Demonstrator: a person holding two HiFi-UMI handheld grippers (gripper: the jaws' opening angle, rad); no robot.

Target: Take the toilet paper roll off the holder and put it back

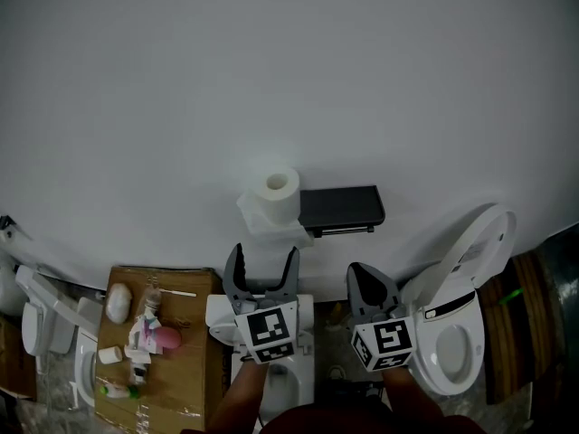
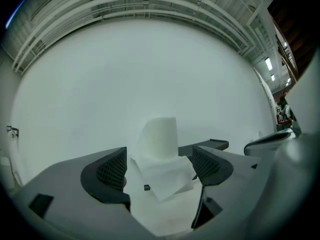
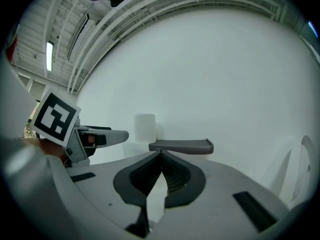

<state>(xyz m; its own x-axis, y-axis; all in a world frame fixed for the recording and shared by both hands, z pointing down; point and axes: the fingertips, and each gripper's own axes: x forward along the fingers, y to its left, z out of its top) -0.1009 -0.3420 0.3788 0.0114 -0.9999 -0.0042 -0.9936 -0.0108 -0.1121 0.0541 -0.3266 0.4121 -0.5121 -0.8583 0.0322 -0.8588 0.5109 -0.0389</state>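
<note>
Bare white wall (image 1: pixel 271 80) above and left of the toilet paper roll (image 1: pixel 276 188) — open room for an approach. Hemmed in on the right by the dark holder shelf (image 1: pixel 342 208), just beside the roll. Lower down, flanked by a raised toilet lid (image 1: pixel 479 238) at right and a cluttered cardboard box (image 1: pixel 194 369) at left.

The loose sheet (image 1: pixel 262 217) of the toilet paper roll (image 1: pixel 277 188) hides how the roll sits on the holder (image 1: pixel 341 208); the left gripper (image 1: pixel 264 253) covers the sheet's lower end. Clutter (image 1: pixel 145 333) on the cardboard box (image 1: pixel 194 369) is too small to identify
</note>
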